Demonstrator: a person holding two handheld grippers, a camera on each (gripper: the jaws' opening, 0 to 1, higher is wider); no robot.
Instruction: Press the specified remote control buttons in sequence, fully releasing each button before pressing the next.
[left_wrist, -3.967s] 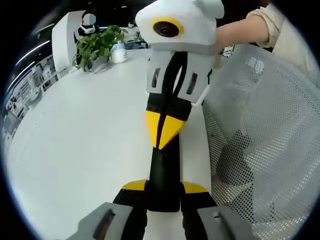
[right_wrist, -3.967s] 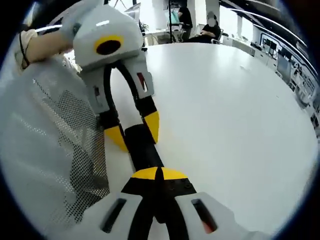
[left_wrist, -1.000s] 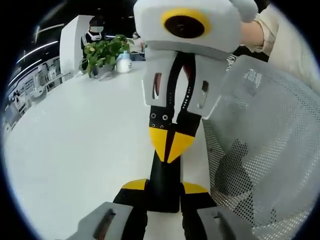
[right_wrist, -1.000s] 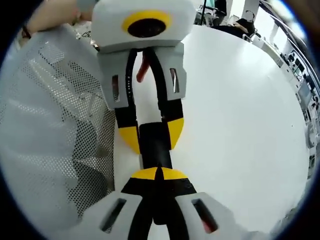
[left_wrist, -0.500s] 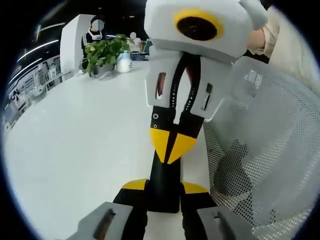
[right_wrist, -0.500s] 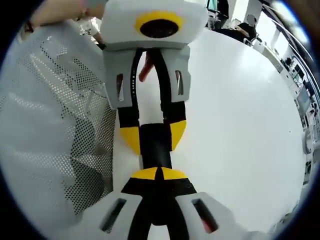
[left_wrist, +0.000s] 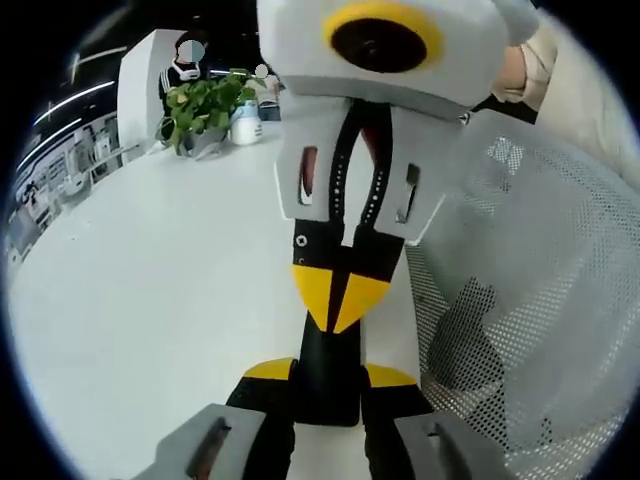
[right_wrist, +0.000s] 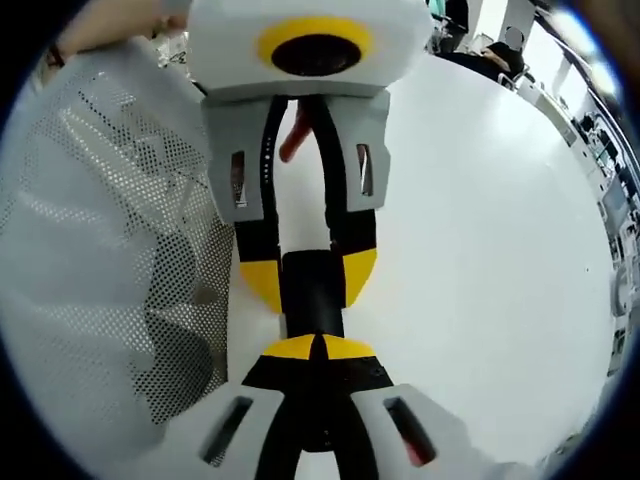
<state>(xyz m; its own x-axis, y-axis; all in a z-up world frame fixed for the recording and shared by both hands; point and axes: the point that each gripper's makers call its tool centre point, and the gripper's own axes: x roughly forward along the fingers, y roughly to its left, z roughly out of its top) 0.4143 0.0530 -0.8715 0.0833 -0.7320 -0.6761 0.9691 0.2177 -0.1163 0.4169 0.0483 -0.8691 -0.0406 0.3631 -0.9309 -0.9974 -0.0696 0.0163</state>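
Note:
A slim black remote control (left_wrist: 329, 345) lies lengthwise over the white table (left_wrist: 150, 300). My left gripper (left_wrist: 328, 373) is shut on its near end, one yellow tip on each side. My right gripper (left_wrist: 340, 295) comes from the far side, shut, with its joined yellow tips resting on the remote's top face. In the right gripper view, my right gripper (right_wrist: 315, 348) sits tips together on the remote (right_wrist: 312, 295). The left gripper (right_wrist: 310, 277) faces it and clamps the remote's two sides. The buttons are hidden under the tips.
A white mesh chair back (left_wrist: 520, 300) stands close along the table's edge, also seen as the mesh chair back (right_wrist: 100, 250). A potted plant (left_wrist: 200, 100) and a white jar (left_wrist: 245, 108) stand at the far end. A person's sleeve (left_wrist: 570, 90) shows behind the right gripper.
Since four seconds ago the right gripper has slid along the remote towards the left gripper. Over the last second it has only shifted slightly. The left gripper's hold is unchanged.

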